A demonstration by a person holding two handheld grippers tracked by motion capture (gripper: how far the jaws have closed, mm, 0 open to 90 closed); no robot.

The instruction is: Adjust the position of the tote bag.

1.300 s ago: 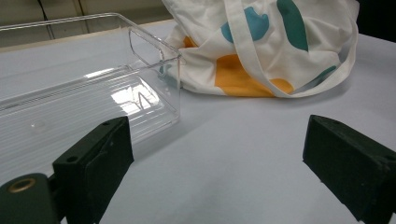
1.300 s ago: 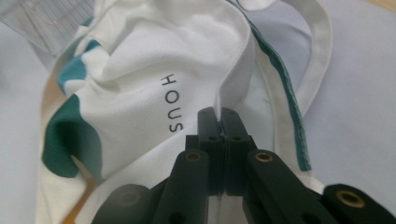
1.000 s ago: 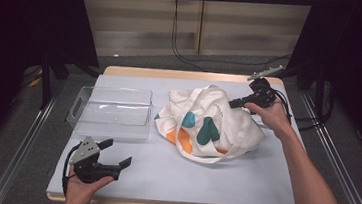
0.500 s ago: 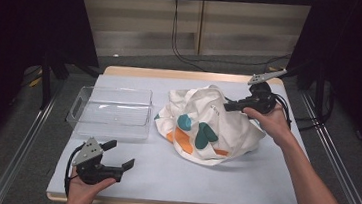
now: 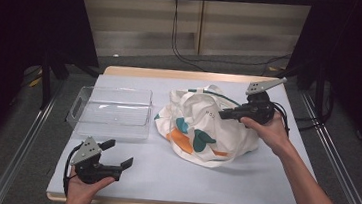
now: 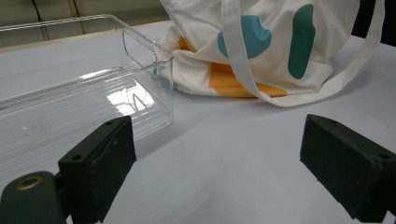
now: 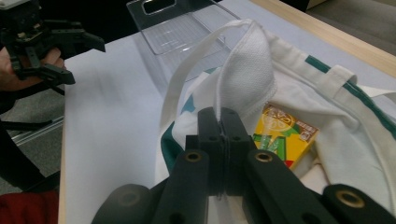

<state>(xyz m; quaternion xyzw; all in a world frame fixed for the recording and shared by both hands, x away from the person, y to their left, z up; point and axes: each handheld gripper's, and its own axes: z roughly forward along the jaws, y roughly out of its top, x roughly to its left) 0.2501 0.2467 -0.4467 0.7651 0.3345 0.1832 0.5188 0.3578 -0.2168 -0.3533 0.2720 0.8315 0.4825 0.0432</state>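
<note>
**Bag rim pinched and lifted**

The white tote bag (image 5: 206, 129), printed with teal and orange shapes, sits on the tabletop (image 5: 172, 174) just right of the clear plastic tray (image 5: 110, 113). Your right gripper (image 7: 219, 122) has its jaws closed on a fold of the bag's rim, holding it up so the mouth gapes. Inside the bag you can see a yellow carton (image 7: 280, 135). Your left gripper (image 5: 116, 155) hovers at the near edge, in front of the tray and well apart from the bag, its jaws spread wide and holding nothing.
</note>
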